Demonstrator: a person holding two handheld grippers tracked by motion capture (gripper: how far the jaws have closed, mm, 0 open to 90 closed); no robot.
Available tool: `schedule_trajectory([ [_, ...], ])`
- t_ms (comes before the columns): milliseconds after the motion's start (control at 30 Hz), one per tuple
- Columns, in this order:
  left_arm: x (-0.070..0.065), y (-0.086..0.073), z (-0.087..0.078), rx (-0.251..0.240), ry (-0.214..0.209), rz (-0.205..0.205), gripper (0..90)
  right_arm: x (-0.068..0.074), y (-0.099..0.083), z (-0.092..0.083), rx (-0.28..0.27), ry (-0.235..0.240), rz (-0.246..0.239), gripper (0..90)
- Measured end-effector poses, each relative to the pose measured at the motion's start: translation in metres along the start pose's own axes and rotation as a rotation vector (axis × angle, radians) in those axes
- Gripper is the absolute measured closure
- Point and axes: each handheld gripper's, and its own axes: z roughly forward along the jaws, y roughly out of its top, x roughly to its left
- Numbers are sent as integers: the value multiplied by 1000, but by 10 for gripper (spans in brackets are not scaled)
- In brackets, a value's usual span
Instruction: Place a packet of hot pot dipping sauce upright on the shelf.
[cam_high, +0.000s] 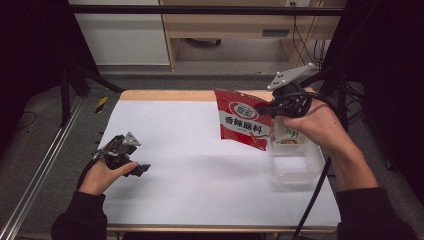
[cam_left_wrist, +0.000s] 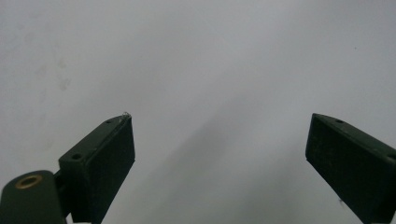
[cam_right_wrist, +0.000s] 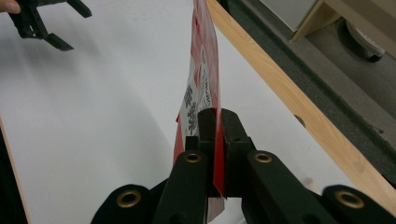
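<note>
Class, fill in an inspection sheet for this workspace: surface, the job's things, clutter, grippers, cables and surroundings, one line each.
Surface: white table top with a wooden edge at the far side; faint smudges in the left gripper view.
Job's things: red sauce packet hanging in the air above the table; clear plastic container at the right, another packet inside it.
Clutter: nothing seen.
Grippers: right gripper shut on the packet's edge, above the container; left gripper open, empty, low over the table at the left.
Cables: a black cable trails from the right gripper off the near edge.
Surroundings: dark frame rails, grey floor, wooden furniture beyond the table.
</note>
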Motion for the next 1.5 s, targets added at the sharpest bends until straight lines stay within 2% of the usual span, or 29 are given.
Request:
schedule_trajectory([
  [100, -1, -1, 1, 7, -8, 5, 80, -5, -4, -13, -4, -25, 14, 899],
  [400, 1, -4, -3, -3, -6, -4, 75, -15, -18, -35, -13, -64, 43, 899],
  [767, 3, -4, -8, -28, -5, -15, 75, -28, -44, -61, -7, -110, 86, 899],
  [833, 3, -4, -9, -28, -6, -14, 75, -33, -54, -67, -2, -116, 102, 899],
  [1133, 6, -7, -10, -33, 5, -25, 75, -42, -80, -76, 5, -139, 148, 899],
  [1500, 12, -12, -14, -42, 9, -44, 72, -48, -108, -72, 24, -130, 189, 899],
])
